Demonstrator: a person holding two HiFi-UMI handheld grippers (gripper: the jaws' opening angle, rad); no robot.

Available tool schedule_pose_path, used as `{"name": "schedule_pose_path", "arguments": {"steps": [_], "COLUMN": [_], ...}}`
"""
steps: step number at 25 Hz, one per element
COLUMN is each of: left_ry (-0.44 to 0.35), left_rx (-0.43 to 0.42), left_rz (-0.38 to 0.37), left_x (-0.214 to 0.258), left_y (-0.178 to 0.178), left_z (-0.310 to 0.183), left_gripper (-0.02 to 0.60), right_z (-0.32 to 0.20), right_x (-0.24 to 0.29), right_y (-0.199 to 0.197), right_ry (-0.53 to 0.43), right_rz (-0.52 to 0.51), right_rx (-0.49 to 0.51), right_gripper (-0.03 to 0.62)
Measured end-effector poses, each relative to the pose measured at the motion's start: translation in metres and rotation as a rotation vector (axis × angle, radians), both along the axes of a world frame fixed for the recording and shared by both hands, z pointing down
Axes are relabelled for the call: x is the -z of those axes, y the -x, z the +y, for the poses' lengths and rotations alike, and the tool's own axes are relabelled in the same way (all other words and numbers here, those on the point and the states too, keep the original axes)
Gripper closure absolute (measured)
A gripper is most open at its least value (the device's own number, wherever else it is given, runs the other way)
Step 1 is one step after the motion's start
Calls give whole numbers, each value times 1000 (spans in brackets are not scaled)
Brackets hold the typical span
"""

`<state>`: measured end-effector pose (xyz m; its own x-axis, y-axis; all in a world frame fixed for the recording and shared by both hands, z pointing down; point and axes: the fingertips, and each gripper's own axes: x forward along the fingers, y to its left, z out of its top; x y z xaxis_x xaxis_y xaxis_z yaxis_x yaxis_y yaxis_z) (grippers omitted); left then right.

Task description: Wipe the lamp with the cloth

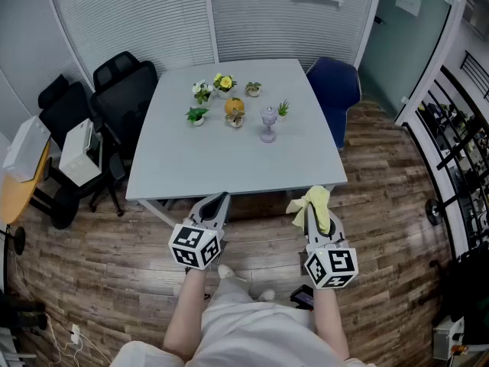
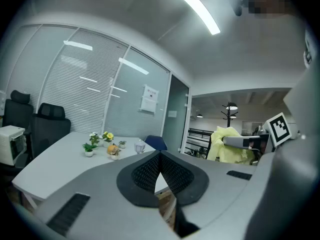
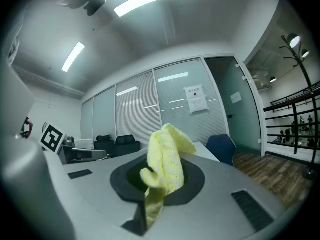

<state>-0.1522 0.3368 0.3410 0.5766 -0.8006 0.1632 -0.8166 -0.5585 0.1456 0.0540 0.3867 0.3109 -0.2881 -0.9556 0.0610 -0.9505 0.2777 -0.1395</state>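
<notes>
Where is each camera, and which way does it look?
Head view: on the person's head, looking down at the table; forearms and both grippers show.
Left gripper view: rides the left gripper, facing the table past its shut fingers.
Right gripper view: rides the right gripper, facing the blinds past fingers holding the cloth.
Shared: all three show the cloth and blue chair.

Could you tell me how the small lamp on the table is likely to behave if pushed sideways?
The lamp stands on a slim stem under a wider top, so it probably tips easily. It looks translucent, perhaps glass, so likely fragile. Being small, it may slide on the smooth table.
</notes>
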Motion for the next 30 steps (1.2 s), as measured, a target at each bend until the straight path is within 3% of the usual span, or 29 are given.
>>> {"name": "schedule_pose_path", "arguments": {"steps": [23, 24, 28, 30], "left_ry": [7, 9, 28, 38], "left_rx": [-42, -47, -81, -84], "left_rz": [12, 10, 8, 4], "left_x": [4, 3, -4, -8], "left_y": [-27, -31, -48, -52], "left_z": [14, 15, 21, 21], "left_gripper": [572, 553, 374, 349], "right_z": [19, 20, 23, 22], "right_x": [-1, -2, -3, -3], "right_y": [-11, -13, -21, -20], "right_ry": [3, 5, 4, 7], "right_rz": [-6, -16, -53, -63], "right_rx": [29, 34, 47, 73], "right_gripper": [563, 563, 563, 563]}}
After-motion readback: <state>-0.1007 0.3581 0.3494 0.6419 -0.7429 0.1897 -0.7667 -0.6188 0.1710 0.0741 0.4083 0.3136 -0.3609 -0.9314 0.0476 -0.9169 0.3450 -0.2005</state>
